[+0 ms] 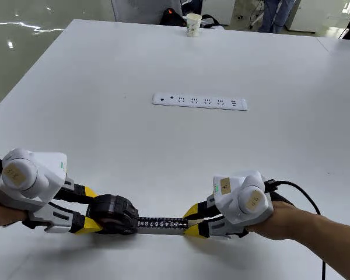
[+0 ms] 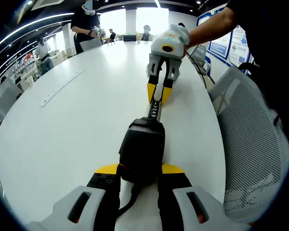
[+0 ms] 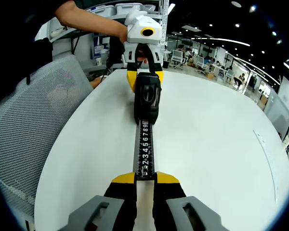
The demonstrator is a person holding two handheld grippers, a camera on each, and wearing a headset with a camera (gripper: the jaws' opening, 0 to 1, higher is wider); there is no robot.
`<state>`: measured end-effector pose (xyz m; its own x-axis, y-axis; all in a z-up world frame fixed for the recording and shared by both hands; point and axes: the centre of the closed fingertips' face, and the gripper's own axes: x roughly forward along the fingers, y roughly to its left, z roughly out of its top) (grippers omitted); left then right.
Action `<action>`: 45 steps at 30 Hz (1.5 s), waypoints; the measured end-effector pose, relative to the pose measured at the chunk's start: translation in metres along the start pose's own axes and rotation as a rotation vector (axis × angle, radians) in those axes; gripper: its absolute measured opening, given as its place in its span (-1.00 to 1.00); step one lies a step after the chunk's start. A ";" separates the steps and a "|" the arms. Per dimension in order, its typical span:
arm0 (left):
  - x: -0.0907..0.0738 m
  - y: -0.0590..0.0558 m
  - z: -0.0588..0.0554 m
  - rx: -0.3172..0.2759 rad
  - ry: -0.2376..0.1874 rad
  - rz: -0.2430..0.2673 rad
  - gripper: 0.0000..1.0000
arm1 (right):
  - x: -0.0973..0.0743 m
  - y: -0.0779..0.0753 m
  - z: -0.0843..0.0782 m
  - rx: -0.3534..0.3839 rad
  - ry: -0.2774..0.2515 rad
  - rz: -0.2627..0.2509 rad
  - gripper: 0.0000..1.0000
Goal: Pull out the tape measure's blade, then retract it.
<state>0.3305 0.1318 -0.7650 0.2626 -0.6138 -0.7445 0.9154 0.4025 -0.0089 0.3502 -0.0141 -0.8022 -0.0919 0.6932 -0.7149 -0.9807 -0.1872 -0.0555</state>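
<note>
Covering end of blade (image 3: 145,144): right tongs (image 3: 145,178).

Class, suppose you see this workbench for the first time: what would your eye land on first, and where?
A black tape measure sits at the near edge of the white table, clamped in the left gripper. A short numbered blade stretches from it to the right gripper, which pinches its end. Beyond them a white power strip lies mid-table and a paper cup stands at the far edge.
</note>
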 end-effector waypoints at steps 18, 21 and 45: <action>0.000 0.000 0.000 0.004 0.007 -0.005 -0.52 | -0.018 0.003 -0.019 0.019 0.017 -0.008 -0.85; 0.000 0.000 -0.001 0.002 0.008 -0.006 -0.52 | -0.021 0.004 -0.022 0.026 0.019 -0.008 -0.85; 0.000 -0.001 0.001 0.001 0.011 -0.014 -0.52 | -0.044 0.007 -0.045 0.063 0.034 -0.028 -0.85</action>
<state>0.3294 0.1309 -0.7645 0.2463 -0.6122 -0.7514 0.9193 0.3931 -0.0190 0.3549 -0.0773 -0.8028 -0.0590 0.6735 -0.7368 -0.9918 -0.1231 -0.0331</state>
